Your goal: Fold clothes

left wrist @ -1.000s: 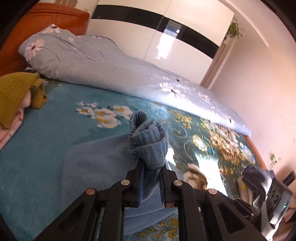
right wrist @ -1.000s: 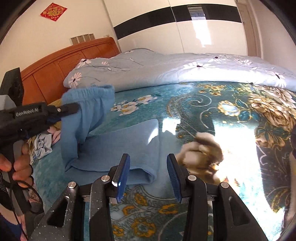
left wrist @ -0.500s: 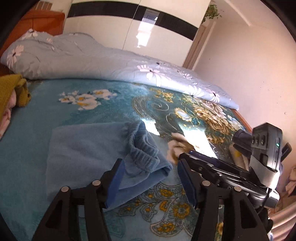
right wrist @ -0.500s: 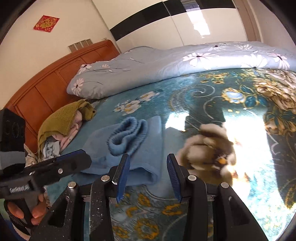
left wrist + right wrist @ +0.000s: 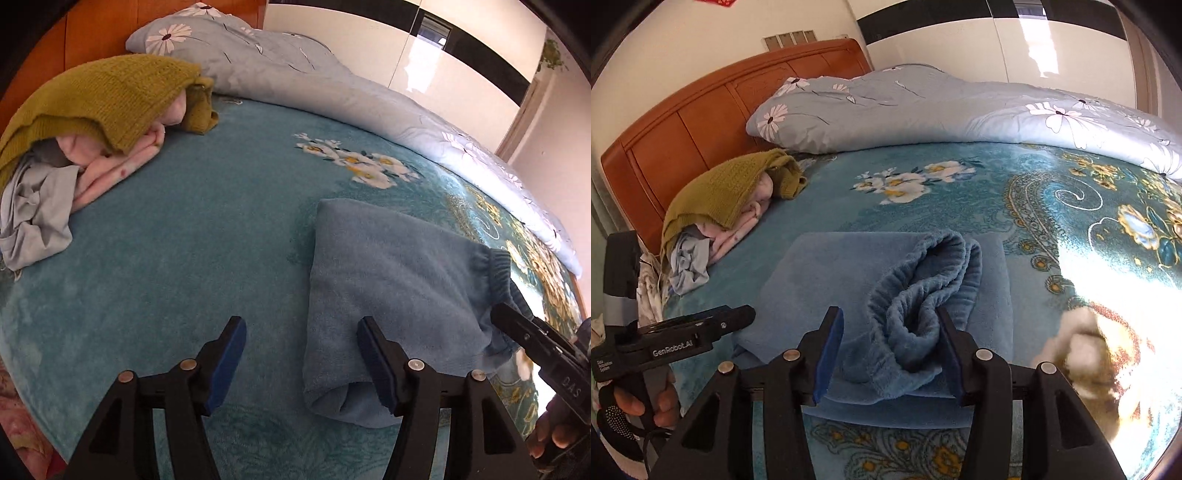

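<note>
Folded blue fleece garment [image 5: 886, 280] lies mid-bed on the teal floral bedspread [image 5: 184, 258], ribbed waistband bunched on top, seen only in right wrist view. Left gripper [image 5: 299, 363] open, empty, its right finger over the garment's edge. Right gripper [image 5: 888, 354] open, straddling the waistband. Mustard knit sweater pile [image 5: 96, 96] near the headboard corner; bare bedspread between.

This is a home bedroom: a bed [image 5: 960, 206] with a teal floral blanket stands against an orange wooden headboard [image 5: 701, 110], a rolled pale-blue flowered quilt [image 5: 923, 110] lies along its far side, a heap of clothes [image 5: 720, 206] sits by the headboard, and a glossy white-and-black wardrobe [image 5: 997, 37] rises behind the bed.
</note>
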A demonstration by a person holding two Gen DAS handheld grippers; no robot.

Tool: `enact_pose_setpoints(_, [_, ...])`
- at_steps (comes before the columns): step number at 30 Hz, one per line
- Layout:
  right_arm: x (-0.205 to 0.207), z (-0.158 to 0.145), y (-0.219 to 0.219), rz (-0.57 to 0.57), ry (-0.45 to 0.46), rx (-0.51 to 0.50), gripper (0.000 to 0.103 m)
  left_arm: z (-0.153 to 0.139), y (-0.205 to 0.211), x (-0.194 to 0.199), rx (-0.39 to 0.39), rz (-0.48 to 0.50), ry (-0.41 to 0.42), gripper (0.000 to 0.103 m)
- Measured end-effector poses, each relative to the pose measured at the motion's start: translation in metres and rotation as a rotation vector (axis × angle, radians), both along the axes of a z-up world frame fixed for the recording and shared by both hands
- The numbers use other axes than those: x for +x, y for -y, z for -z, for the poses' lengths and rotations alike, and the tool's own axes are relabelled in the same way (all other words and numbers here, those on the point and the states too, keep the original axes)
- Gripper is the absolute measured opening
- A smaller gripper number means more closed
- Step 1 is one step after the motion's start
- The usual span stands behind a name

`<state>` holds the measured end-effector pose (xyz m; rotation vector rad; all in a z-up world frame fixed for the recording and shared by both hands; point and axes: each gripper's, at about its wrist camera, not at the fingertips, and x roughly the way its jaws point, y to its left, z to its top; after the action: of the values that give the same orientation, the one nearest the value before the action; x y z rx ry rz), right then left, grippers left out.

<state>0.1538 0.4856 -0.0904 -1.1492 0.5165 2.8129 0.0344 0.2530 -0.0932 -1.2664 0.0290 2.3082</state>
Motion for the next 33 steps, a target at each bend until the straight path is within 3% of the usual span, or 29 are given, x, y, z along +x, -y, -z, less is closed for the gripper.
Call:
enact_pose_setpoints(1, [0.0, 0.001, -0.003, 0.01, 0.005, -0.008, 0.043, 0.001, 0.0, 0.003, -0.004, 0.007, -0.005, 0.067])
enact_pose_setpoints(2, [0.0, 0.003, -0.005, 0.02, 0.009, -0.016, 0.025, 0.001, 0.0, 0.004, 0.0, 0.012, -0.005, 0.067])
enact_pose_setpoints(4, [0.007, -0.003, -0.017, 0.028, -0.041, -0.095, 0.019, -0.001, 0.001, 0.004, 0.028, 0.021, 0.01, 0.067])
enact_pose_setpoints(9, [0.027, -0.026, -0.043, 0.057, -0.163, -0.188, 0.018, -0.004, 0.002, 0.003, 0.09, 0.044, 0.044, 0.067])
enact_pose_setpoints(14, [0.018, 0.019, -0.055, 0.11, -0.02, -0.238, 0.018, 0.007, -0.002, 0.006, 0.078, 0.058, 0.062, 0.067])
enact_pose_setpoints(17, [0.02, 0.023, -0.057, 0.124, -0.027, -0.265, 0.018, 0.011, 0.0, 0.004, 0.081, 0.065, 0.074, 0.068])
enact_pose_setpoints(20, [0.019, 0.012, -0.053, 0.111, -0.021, -0.225, 0.021, 0.006, 0.003, 0.004, 0.089, 0.071, 0.065, 0.069])
enact_pose_setpoints(24, [0.027, -0.019, -0.044, 0.109, -0.056, -0.075, 0.034, -0.014, 0.006, 0.003, 0.1, 0.105, -0.001, 0.069])
enact_pose_setpoints(26, [0.028, -0.035, -0.04, 0.111, -0.085, -0.001, 0.035, -0.021, 0.002, -0.004, 0.082, 0.116, -0.03, 0.069])
enact_pose_setpoints(29, [0.008, -0.05, -0.026, 0.021, -0.103, 0.017, 0.035, -0.035, -0.017, -0.011, 0.072, 0.151, -0.072, 0.069])
enact_pose_setpoints(33, [-0.028, -0.042, -0.003, -0.104, -0.036, 0.034, 0.035, -0.04, -0.042, -0.014, 0.081, 0.233, -0.069, 0.069])
